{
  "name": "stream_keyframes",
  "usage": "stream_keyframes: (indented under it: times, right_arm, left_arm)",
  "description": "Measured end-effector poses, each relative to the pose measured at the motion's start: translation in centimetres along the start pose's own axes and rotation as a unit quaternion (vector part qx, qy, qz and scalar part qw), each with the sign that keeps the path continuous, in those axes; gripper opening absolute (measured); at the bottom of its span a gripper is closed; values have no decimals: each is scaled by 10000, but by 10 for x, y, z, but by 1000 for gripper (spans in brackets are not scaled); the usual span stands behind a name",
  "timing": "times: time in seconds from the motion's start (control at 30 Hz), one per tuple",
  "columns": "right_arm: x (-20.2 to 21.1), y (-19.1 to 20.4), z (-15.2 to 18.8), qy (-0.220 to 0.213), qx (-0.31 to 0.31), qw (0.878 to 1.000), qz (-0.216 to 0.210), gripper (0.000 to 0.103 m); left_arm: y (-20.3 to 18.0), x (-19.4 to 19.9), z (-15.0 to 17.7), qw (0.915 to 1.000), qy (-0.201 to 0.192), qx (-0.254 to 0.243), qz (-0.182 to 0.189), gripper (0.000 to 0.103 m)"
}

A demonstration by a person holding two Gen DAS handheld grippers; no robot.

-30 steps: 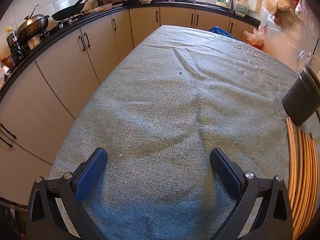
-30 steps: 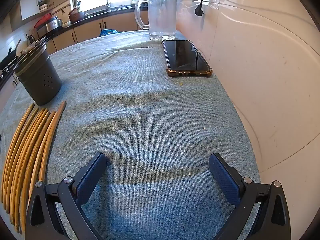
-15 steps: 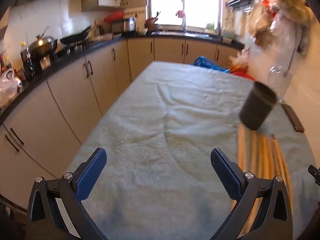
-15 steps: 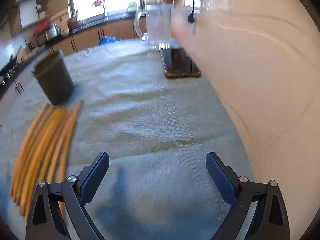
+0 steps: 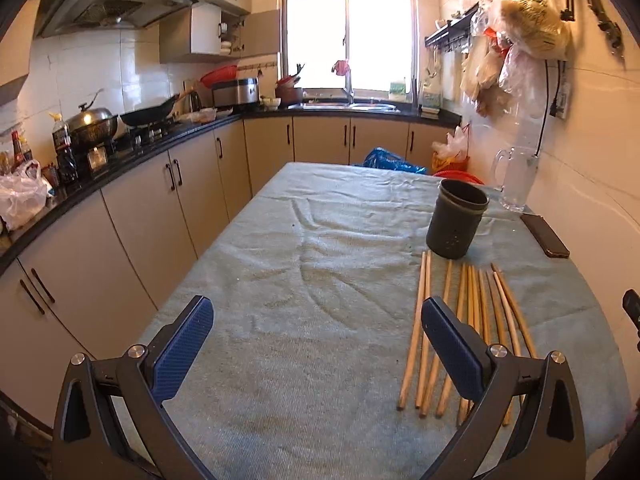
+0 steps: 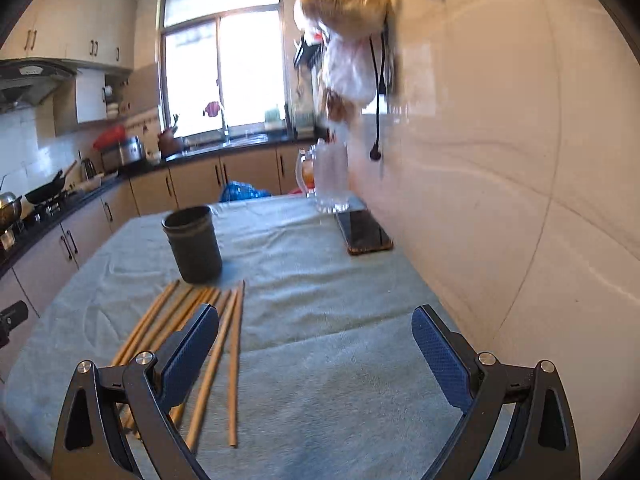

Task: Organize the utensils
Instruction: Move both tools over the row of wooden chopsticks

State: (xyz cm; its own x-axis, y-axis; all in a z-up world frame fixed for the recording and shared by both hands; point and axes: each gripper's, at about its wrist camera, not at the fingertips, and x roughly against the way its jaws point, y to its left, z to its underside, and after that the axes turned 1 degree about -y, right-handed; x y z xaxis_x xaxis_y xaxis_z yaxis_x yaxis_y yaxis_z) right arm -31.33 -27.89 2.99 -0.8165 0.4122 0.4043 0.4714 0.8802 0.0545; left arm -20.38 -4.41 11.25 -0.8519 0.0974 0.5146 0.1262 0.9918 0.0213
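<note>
Chopsticks (image 5: 472, 320) lie in a loose row on the grey-green cloth (image 5: 320, 300), beneath the left gripper's (image 5: 318, 344) right finger and the right gripper's (image 6: 314, 354) left finger. Both grippers gape wide, empty. Beyond stands a dark holder (image 5: 456, 220), kitchen cabinets (image 5: 160, 208) left.

Grey-green cloth (image 5: 320, 280) covering the table. Clear glass pitcher (image 5: 516, 178) upright at the far right corner; dark smartphone (image 5: 545, 235) flat just in front of it. Wok (image 5: 150, 114) and lidded pot (image 5: 92, 122) on the counter stove. Plastic bags (image 5: 520, 36) hanging on the wall.
</note>
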Motion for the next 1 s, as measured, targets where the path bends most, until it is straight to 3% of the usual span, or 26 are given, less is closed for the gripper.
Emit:
stream_keyframes:
  times: [0.5,1.0]
  right_arm:
    - [19,-5,14,-174,-91,9998,-68,99]
    - [10,4,20,38,-90,9999,-126,99]
  left_arm:
    - [-11,20,10,9992,-328,-230,-13,103]
    - [-7,0,21,9996,19,-294,9,103]
